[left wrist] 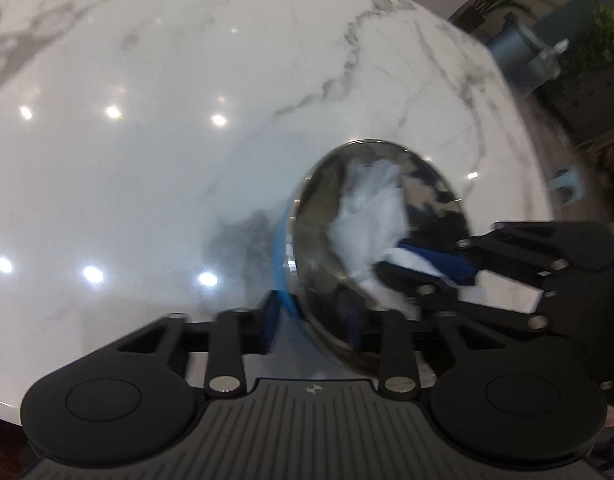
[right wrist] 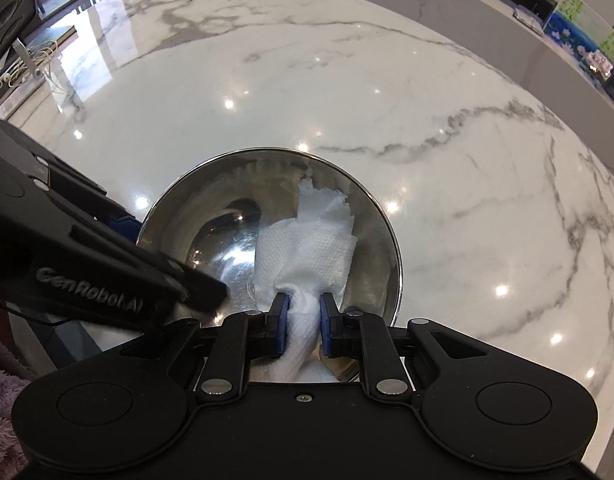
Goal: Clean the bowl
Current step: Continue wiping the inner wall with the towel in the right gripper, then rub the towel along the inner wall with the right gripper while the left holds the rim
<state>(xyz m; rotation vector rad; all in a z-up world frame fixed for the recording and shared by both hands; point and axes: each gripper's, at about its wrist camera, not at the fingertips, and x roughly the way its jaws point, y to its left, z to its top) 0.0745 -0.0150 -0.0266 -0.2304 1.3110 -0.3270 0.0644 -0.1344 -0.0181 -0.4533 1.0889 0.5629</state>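
- On the white marble table (right wrist: 387, 92) in front of you sits the steel bowl (right wrist: 211, 224), just ahead of both grippers.
- From your right wrist view the bowl's mouth faces up and slightly toward you, so you look straight down into its shiny inside; the rim reads as a near circle, with no long axis to speak of.
- From your left wrist view the same bowl (left wrist: 319, 216) shows as a narrow oval, its mouth turned toward the right of the picture (a blue band runs along its outer wall on the left).
- Your right gripper (right wrist: 303, 320) has its blue pads pinched tight on a bunched neck of white paper towel (right wrist: 307, 240). The towel fans out from the pads into the bowl and lies against the inner wall on the right side, reaching up toward the far rim.
- Your left gripper (left wrist: 315, 324) straddles the bowl's near rim: one blue pad is outside the wall, the other inside. The fingers stand narrow, yet this view is blurred and I cannot tell whether the pads actually press on the metal.
- Seen from the right wrist, the left gripper (right wrist: 211, 288) comes in from the left with a fingertip over the near-left rim.
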